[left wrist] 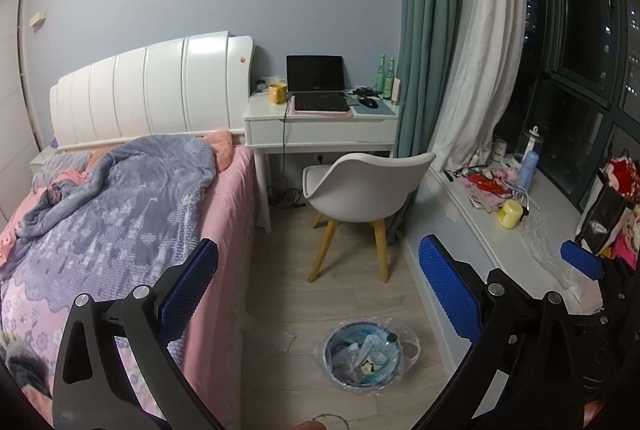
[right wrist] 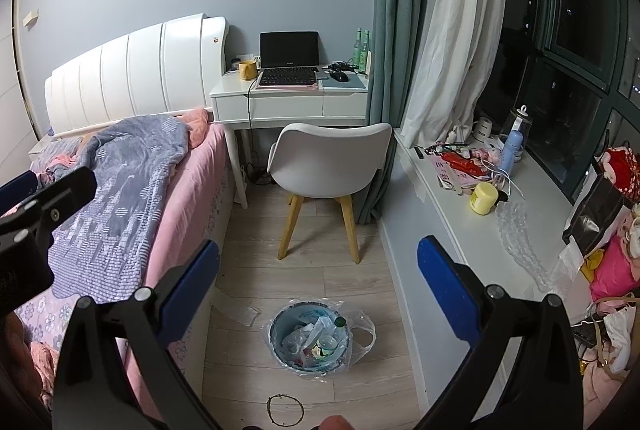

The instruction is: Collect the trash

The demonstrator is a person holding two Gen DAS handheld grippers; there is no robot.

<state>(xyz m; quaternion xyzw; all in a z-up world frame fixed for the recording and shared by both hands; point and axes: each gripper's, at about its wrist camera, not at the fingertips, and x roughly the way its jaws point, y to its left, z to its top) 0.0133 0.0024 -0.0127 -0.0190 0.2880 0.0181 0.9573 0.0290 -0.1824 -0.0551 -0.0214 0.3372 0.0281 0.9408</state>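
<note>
A blue trash bin (left wrist: 362, 354) lined with a clear plastic bag stands on the wood floor, full of wrappers and a bottle; it also shows in the right wrist view (right wrist: 310, 336). A scrap of clear plastic (left wrist: 289, 339) lies on the floor left of it, also in the right wrist view (right wrist: 248, 316). A thin dark ring (right wrist: 285, 410) lies on the floor in front of the bin. My left gripper (left wrist: 318, 278) is open and empty, high above the floor. My right gripper (right wrist: 318, 280) is open and empty, to the right of the left one.
A bed (left wrist: 120, 214) with a purple blanket fills the left. A white chair (left wrist: 360, 186) stands before a white desk (left wrist: 320, 126) with a laptop. A cluttered window ledge (right wrist: 480, 226) runs along the right, with a yellow jar (right wrist: 483, 198) and clear plastic wrap (right wrist: 520, 238).
</note>
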